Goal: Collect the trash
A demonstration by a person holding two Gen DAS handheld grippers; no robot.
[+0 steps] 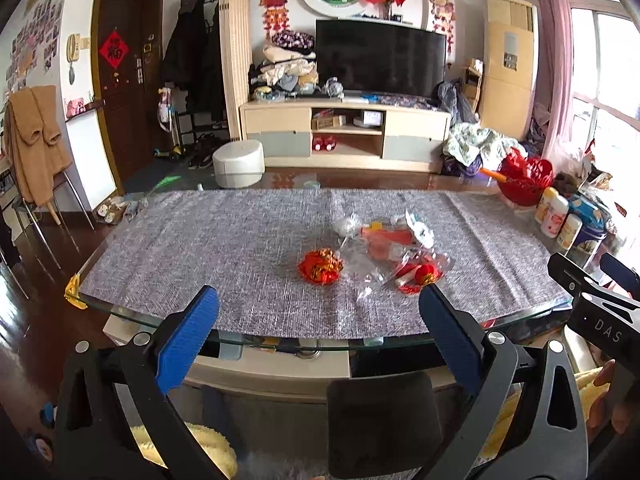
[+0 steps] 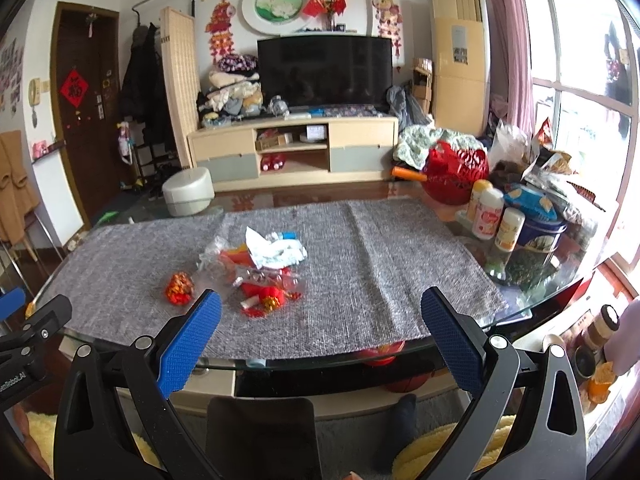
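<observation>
A heap of trash lies mid-table on the grey cloth (image 1: pixel 224 248): a crumpled red and gold wrapper (image 1: pixel 320 266), clear plastic packaging (image 1: pixel 370 268), a red ornament (image 1: pixel 426 273) and white crumpled paper (image 1: pixel 420 230). In the right wrist view the wrapper (image 2: pixel 179 288), the white paper (image 2: pixel 276 250) and the red ornament (image 2: pixel 269 298) show left of centre. My left gripper (image 1: pixel 318 312) is open and empty, held off the table's near edge. My right gripper (image 2: pixel 320 316) is open and empty, also short of the near edge, right of the heap.
The glass table (image 1: pixel 132 314) has a rounded near edge. At its right end stand a red basket (image 2: pixel 456 176), several bottles (image 2: pixel 486 212), a blue tin (image 2: pixel 536 248) and bags. A dark chair back (image 1: pixel 380 420) sits below the grippers. A TV stand (image 1: pixel 344 136) lies beyond.
</observation>
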